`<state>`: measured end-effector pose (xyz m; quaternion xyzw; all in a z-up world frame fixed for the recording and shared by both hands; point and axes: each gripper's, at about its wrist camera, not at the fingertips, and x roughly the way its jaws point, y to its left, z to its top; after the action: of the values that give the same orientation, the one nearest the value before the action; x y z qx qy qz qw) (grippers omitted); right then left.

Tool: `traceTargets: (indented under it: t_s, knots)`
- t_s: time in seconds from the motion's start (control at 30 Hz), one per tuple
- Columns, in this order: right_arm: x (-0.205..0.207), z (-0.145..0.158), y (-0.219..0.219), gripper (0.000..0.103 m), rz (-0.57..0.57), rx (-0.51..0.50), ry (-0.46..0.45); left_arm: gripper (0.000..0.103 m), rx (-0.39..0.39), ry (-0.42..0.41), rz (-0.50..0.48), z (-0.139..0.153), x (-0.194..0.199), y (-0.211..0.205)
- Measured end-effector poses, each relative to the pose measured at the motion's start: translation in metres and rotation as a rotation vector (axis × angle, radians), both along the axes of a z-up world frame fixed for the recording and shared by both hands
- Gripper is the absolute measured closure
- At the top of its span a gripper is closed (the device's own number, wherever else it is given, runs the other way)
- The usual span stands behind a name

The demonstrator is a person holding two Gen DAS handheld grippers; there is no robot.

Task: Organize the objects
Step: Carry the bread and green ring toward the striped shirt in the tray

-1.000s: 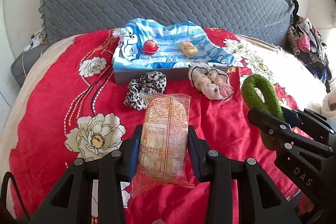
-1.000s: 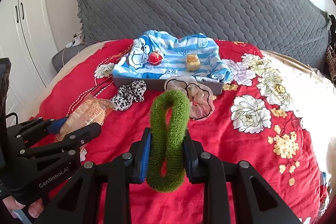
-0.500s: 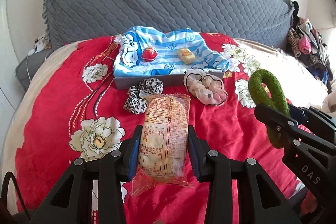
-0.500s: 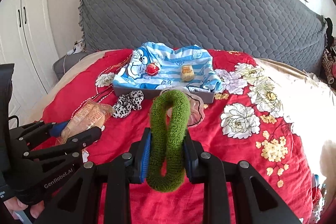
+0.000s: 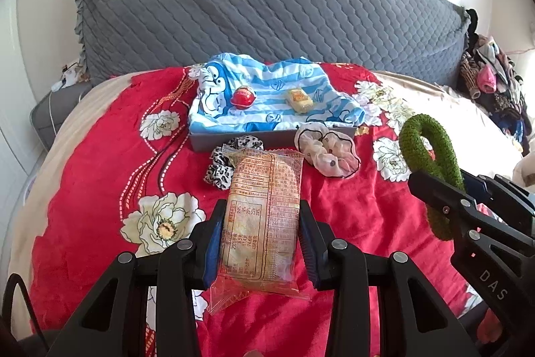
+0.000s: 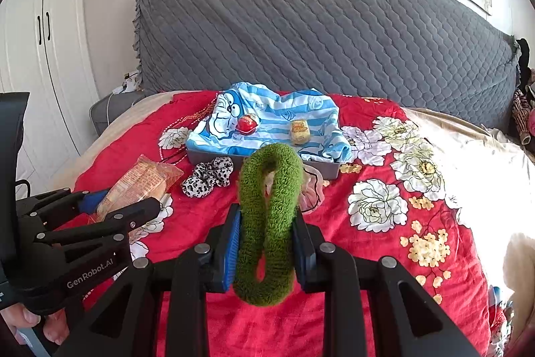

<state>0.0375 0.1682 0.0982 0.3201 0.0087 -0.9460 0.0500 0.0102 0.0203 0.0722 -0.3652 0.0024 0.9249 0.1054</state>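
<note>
My left gripper (image 5: 260,240) is shut on a clear-wrapped snack packet (image 5: 264,209), held above the red bedspread. My right gripper (image 6: 267,243) is shut on a fuzzy green scrunchie (image 6: 269,216), whose loop sticks up past the pads. Each gripper shows in the other's view: the right one (image 5: 468,206) with the green scrunchie (image 5: 431,149), the left one (image 6: 100,216) with the packet (image 6: 140,179). Ahead lies a grey tray (image 5: 207,141) lined with blue striped cloth, holding a red egg-shaped toy (image 5: 243,96) and a small yellow packet (image 5: 301,100). A leopard scrunchie (image 5: 219,163) and a cream scrunchie (image 5: 326,153) lie before it.
A grey quilted headboard (image 5: 267,5) rises behind the tray. A pile of clothes (image 5: 491,89) hangs at the far right. White wardrobe doors (image 6: 40,56) stand on the left, and a hand (image 6: 30,323) grips the left tool's handle.
Both grippers have risen a little with their loads, so the tray and scrunchies sit lower and farther in both views. Neither grip changed.
</note>
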Motion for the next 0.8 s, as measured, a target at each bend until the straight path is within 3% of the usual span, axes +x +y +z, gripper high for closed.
traceTargets:
  t_s: [0.8]
  knots:
    - [-0.003, 0.018, -0.004, 0.075, 0.021, 0.013, 0.063, 0.062, 0.002, 0.056, -0.007, 0.018, -0.008, 0.012]
